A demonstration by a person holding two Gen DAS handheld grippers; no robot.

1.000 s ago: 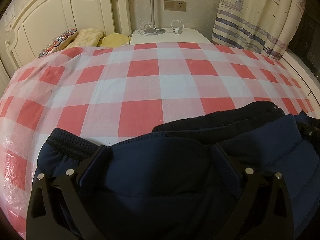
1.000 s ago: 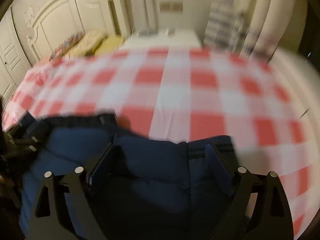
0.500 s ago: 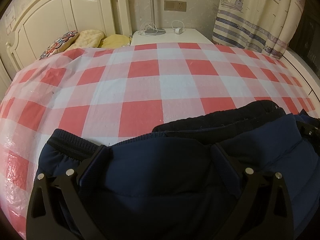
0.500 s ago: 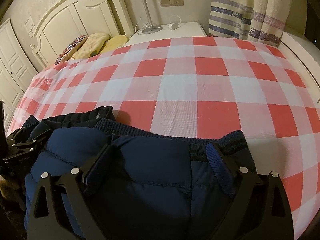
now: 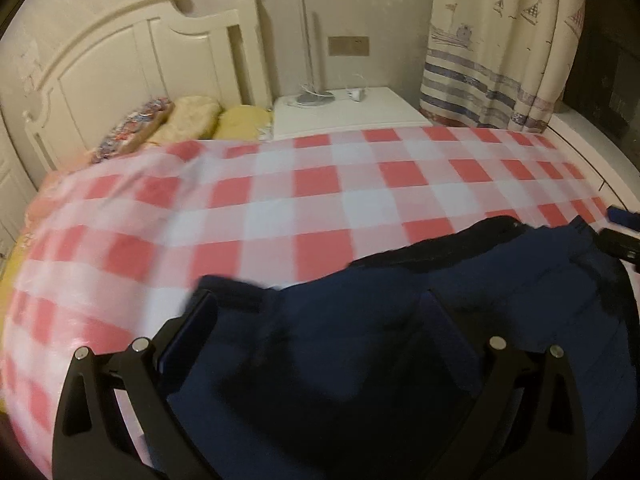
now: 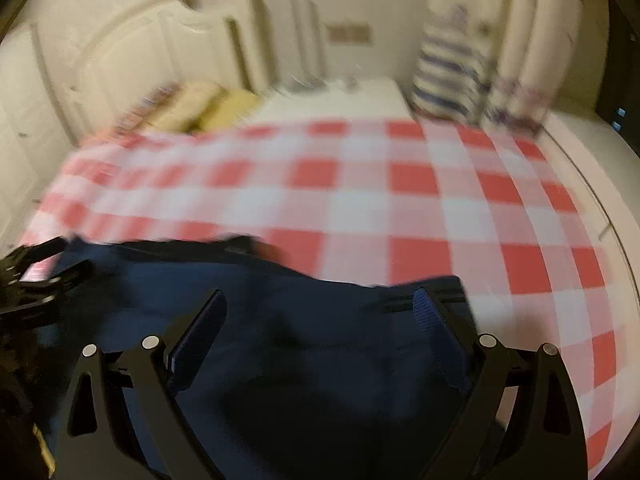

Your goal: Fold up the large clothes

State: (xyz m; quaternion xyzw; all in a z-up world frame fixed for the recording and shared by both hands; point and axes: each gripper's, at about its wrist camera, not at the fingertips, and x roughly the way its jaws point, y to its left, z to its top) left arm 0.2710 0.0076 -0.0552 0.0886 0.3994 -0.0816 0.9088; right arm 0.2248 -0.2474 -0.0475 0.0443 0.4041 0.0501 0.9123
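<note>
A dark navy padded garment (image 5: 400, 340) with a ribbed black hem lies on the near part of a bed with a red and white checked cover (image 5: 320, 200). My left gripper (image 5: 316, 312) is open, its fingers spread over the garment's left part. My right gripper (image 6: 320, 308) is open over the garment (image 6: 320, 360) at its right part, near the ribbed hem. The right gripper's tip shows at the far right of the left wrist view (image 5: 620, 236); the left gripper shows at the left edge of the right wrist view (image 6: 32, 276). Both views are motion-blurred.
A white headboard (image 5: 140, 80) and pillows (image 5: 192, 120) are at the far left. A white nightstand (image 5: 352, 114) with a lamp base stands behind the bed. A striped curtain (image 5: 492, 60) hangs at the right. The checked cover (image 6: 400, 200) stretches beyond the garment.
Both grippers have tilted up and pulled back toward me, so the wall and headboard fill more of the views. The garment's left edge now sits further right between the left fingers. Both stay open.
</note>
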